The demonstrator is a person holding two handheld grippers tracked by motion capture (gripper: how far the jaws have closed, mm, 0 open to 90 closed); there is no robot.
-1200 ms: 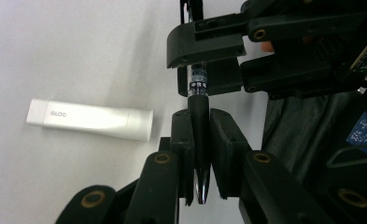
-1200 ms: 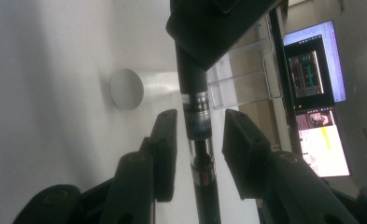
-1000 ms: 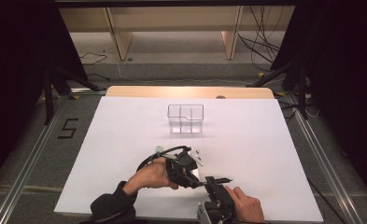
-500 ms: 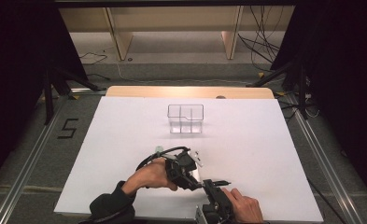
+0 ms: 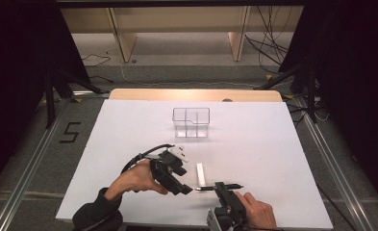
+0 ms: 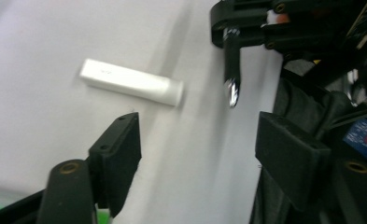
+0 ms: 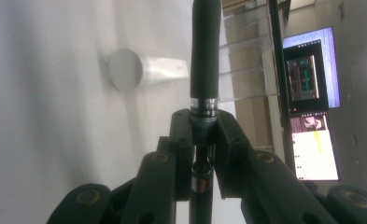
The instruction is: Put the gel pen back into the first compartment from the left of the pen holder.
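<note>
While the pen sits clamped: the right hand-held gripper [image 5: 223, 187] has its jaws squeezed onto the black pen [image 5: 219, 186], which lies level just above the table's near edge, tip aimed at the left hand.

Left hand-held gripper [image 5: 182, 185]: jaws apart and empty, having just been opening, with nothing between the pads. From its own camera the pen's shiny tip [image 6: 231, 91] hangs bare just beyond the open jaws.

White cap [image 5: 201, 172]: lies flat on the table [image 5: 273, 144] near the near edge, just beside both hand-held grippers, touching neither. Its round closed end [image 7: 124, 69] faces the right gripper's camera.

Why it looks this way: my read is that the cap is off the pen and set down, so the left jaws are spread to let go while the right keeps the pen steady by its barrel. That is a judgement, not a certainty.

Clear organiser [image 5: 191, 122]: stands upright towards the far edge, well apart from the action, compartments empty as far as I can tell. It looks like the likely home for the pen.

Count: two hand-held grippers, one pen, one cap, one organiser.

Pen grip: the pads bite just behind the metal ring [image 7: 204, 103], barrel running straight out between them.
</note>
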